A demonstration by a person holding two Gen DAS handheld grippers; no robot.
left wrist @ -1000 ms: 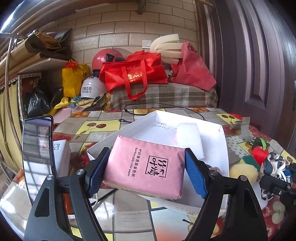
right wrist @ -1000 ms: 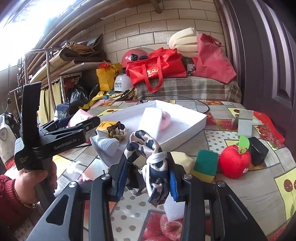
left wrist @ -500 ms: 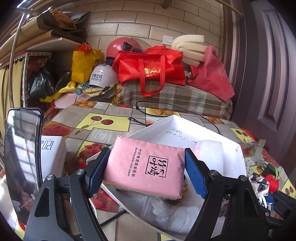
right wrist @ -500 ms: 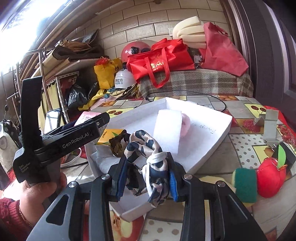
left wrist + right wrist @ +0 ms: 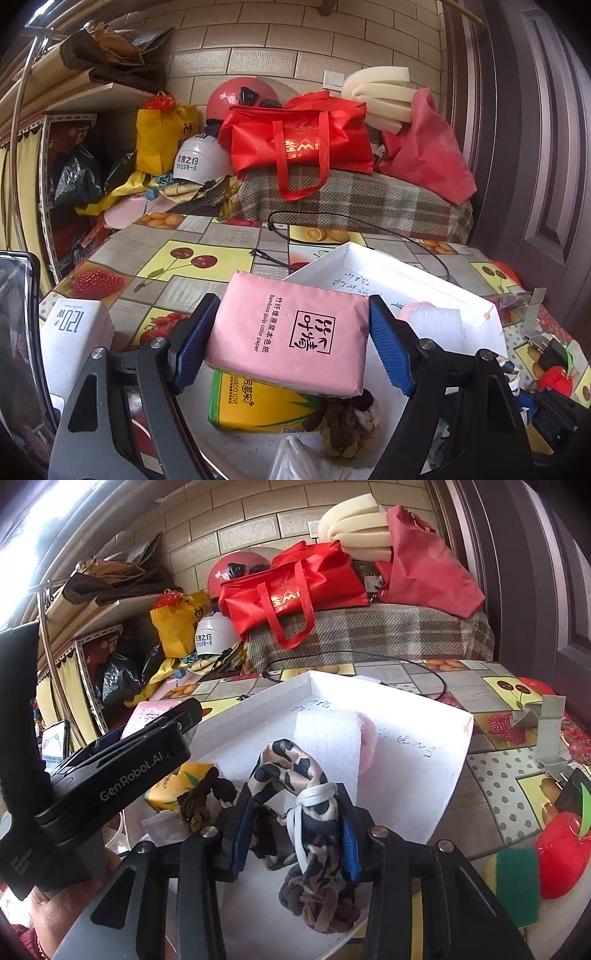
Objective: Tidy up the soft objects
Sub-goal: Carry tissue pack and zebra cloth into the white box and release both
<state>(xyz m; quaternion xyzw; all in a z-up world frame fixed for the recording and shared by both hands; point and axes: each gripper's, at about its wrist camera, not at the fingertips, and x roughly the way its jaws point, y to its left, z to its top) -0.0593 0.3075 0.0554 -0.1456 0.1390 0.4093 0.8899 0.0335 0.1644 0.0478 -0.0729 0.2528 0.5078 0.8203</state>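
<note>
Both tongs now over the shallow white cardboard tray (image 5: 388, 701), jaws opening: left tongs (image 5: 291, 345) loosening off the pink tissue pack (image 5: 291, 328), right tongs (image 5: 295, 834) easing off the leopard-print scrunchie (image 5: 295, 794), so both drops look underway.

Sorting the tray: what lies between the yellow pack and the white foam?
A brown braided tie lies beside the yellow pack; then bare tray, right-wrist view.

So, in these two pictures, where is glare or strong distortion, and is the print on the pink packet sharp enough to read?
Right wrist view: the upper left corner is blown out white by daylight. Both views: fisheye bends the brick wall and the door into curves. Left wrist view: even light, and the pink tissue packet is sharp, its print readable.
</note>
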